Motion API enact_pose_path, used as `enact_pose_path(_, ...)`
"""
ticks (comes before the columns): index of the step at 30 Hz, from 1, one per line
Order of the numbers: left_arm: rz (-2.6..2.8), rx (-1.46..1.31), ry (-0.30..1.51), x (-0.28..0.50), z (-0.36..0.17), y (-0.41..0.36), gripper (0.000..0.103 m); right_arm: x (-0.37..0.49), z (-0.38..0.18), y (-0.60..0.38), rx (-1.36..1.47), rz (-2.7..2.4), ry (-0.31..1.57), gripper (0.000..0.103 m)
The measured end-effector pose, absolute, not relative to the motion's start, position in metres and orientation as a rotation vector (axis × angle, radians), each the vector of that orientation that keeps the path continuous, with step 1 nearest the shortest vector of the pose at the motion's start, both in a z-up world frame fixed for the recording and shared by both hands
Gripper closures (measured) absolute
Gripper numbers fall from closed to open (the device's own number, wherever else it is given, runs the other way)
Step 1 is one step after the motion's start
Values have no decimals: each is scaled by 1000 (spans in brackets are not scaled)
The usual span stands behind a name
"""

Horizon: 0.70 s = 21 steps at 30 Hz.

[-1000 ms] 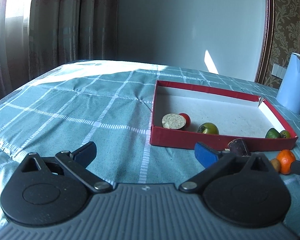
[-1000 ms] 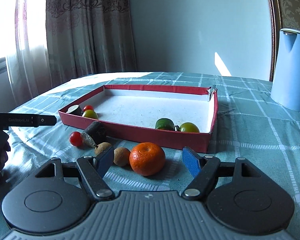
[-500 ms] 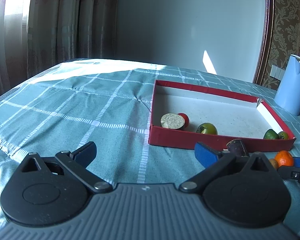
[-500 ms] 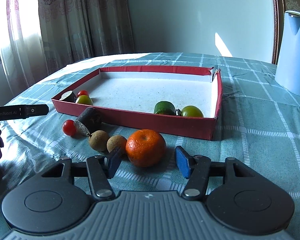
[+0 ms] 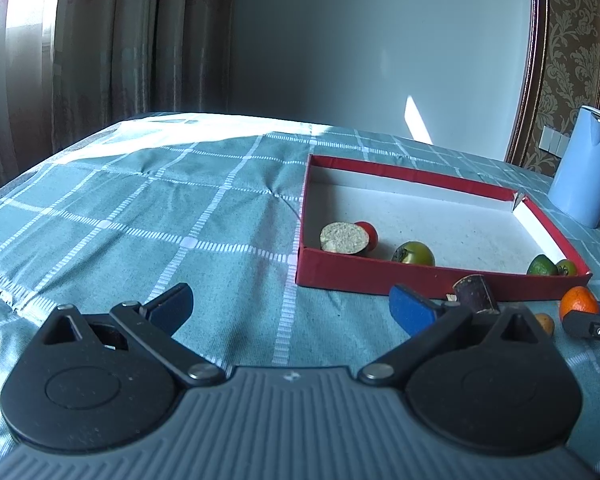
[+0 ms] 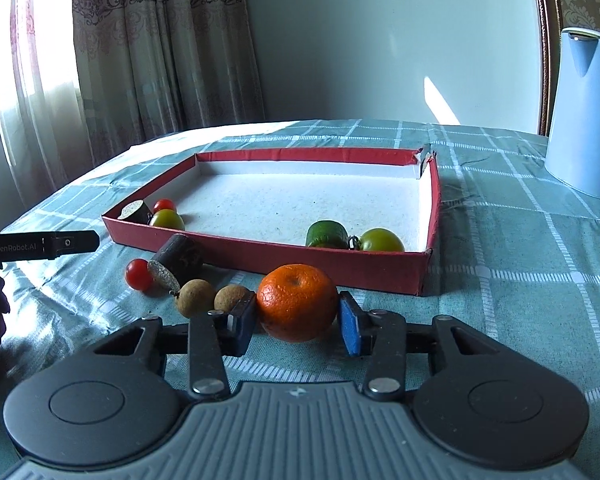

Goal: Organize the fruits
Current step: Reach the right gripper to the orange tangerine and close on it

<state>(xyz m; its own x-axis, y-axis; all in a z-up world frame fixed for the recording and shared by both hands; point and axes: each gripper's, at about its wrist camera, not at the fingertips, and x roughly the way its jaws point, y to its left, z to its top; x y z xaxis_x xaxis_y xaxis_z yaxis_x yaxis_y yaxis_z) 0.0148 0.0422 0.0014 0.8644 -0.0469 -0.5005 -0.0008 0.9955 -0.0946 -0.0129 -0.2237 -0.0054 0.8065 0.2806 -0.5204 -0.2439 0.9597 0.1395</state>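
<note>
A red box (image 6: 380, 270) (image 5: 364, 280) lies on the checked cloth and holds a few green fruits (image 6: 381, 240), a cut dark piece (image 6: 134, 211) and a red one (image 6: 164, 205). In front of it lie an orange (image 6: 297, 302) (image 5: 579, 301), two brown round fruits (image 6: 196, 298), a dark cut piece (image 6: 180, 260) and a red cherry tomato (image 6: 139, 274). My right gripper (image 6: 296, 322) has a blue pad on each side of the orange, touching it or nearly so. My left gripper (image 5: 290, 308) is open and empty over bare cloth, left of the box.
A blue kettle (image 6: 588, 112) (image 5: 586, 168) stands on the table at the back right. Curtains hang behind the table on the left. The left gripper's tip (image 6: 52, 244) shows at the left edge of the right wrist view.
My right gripper has moved forward to the orange and its fingers have narrowed around it. The left gripper has drifted slightly and stays open.
</note>
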Motion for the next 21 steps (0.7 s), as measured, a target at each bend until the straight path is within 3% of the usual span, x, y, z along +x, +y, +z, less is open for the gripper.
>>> enact_pose_path(12,-21,-84,542,17,1,40,0,14,30,-240,110,195,446,61)
enact_pose_path(21,-12,-68,576,22,-3,39,0,58,9,-251,133,126,503,61)
